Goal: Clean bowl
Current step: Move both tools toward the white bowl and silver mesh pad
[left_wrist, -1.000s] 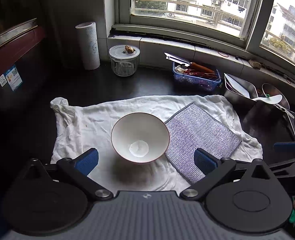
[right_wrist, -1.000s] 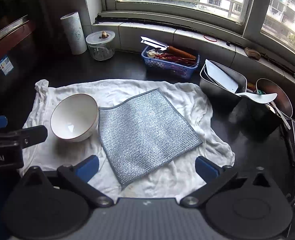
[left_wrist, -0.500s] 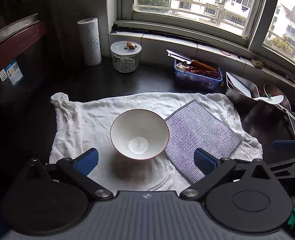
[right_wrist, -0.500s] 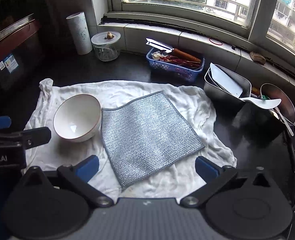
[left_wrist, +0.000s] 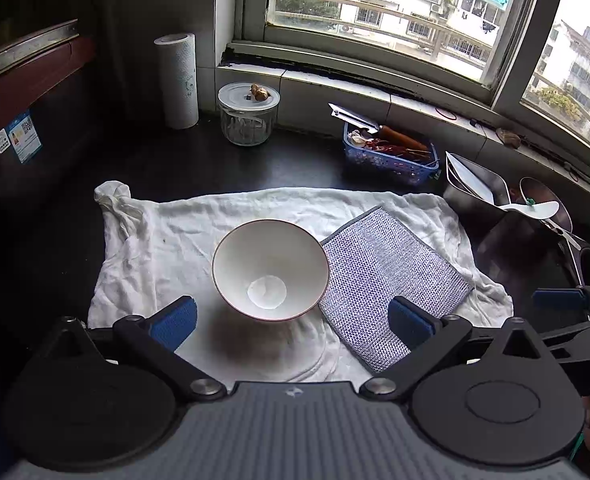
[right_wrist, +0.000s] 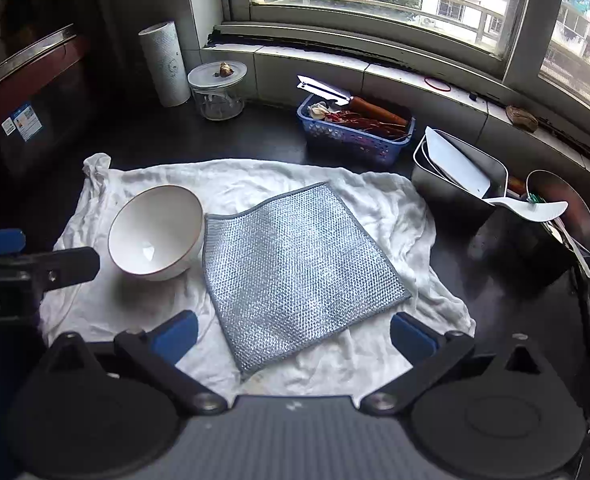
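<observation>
I hold my left gripper [left_wrist: 291, 316] above the near edge of the rumpled white cotton cloth [left_wrist: 167, 240] that is spread over the dark countertop [left_wrist: 295, 160], its blue-padded jaws spread wide and empty, framing the white ceramic bowl with a thin brown rim [left_wrist: 270, 268] because, as I judge it, that is the thing I must steady first. The bowl stands upright near the middle of the cloth, towards its left half, and looks dry and bare inside apart from a pale disc at the bottom. Just beside it, on the right half of the cloth, lies the square silver-grey mesh dishcloth [right_wrist: 299, 268], flat, its left edge touching or all but touching the bowl; I cannot tell which. My right gripper [right_wrist: 293, 334] hangs over the near edge of that dishcloth, jaws equally wide apart and holding nothing, lined up so I can pinch the mesh as my wiping tool. The white cloth seems laid down to keep the bowl from sliding and to catch drips. Along the far edge of the countertop, well apart from my work, stand a white paper-towel roll [left_wrist: 177, 80], a lidded glass jar [left_wrist: 248, 114] and a blue plastic basket of utensils [right_wrist: 355, 128]. Neither grasp has begun, so the cleaning is at its very start.
</observation>
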Demonstrator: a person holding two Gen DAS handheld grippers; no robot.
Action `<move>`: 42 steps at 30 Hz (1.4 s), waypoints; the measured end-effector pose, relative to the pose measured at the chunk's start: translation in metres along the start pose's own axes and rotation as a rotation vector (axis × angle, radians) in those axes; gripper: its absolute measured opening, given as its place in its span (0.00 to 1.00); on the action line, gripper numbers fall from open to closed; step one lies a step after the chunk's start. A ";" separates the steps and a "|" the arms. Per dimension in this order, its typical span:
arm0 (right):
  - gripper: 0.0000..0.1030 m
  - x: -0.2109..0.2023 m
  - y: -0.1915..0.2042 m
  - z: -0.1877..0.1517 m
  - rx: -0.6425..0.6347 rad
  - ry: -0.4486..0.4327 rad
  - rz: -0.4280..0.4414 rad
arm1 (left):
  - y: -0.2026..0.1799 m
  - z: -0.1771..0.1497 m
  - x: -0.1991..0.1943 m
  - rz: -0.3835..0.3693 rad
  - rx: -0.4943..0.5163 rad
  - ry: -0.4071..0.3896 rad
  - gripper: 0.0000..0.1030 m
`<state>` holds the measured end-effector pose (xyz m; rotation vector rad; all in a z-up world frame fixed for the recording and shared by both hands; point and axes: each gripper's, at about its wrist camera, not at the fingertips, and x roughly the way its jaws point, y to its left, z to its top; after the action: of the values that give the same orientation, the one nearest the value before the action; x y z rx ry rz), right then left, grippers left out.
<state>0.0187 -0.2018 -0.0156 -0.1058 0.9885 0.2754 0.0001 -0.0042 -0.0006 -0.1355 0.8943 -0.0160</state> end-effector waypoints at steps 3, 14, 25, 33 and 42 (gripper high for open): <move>0.99 0.001 -0.001 -0.001 0.000 0.001 0.003 | -0.001 0.000 0.002 -0.018 -0.009 -0.010 0.99; 0.99 0.011 -0.014 0.001 -0.027 0.004 0.024 | -0.010 0.000 0.008 -0.007 -0.054 -0.029 0.99; 0.99 0.044 -0.045 0.003 -0.069 -0.016 0.031 | -0.005 -0.014 0.009 0.069 -0.090 -0.021 0.99; 0.99 0.055 -0.037 0.008 -0.084 0.029 0.072 | -0.004 -0.011 0.020 0.095 -0.066 -0.024 0.99; 0.99 0.072 -0.040 0.008 -0.129 -0.052 0.088 | 0.003 -0.013 0.052 0.047 -0.004 -0.042 0.99</move>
<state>0.0732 -0.2254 -0.0732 -0.1722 0.9243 0.4213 0.0226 -0.0060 -0.0494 -0.1183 0.8551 0.0325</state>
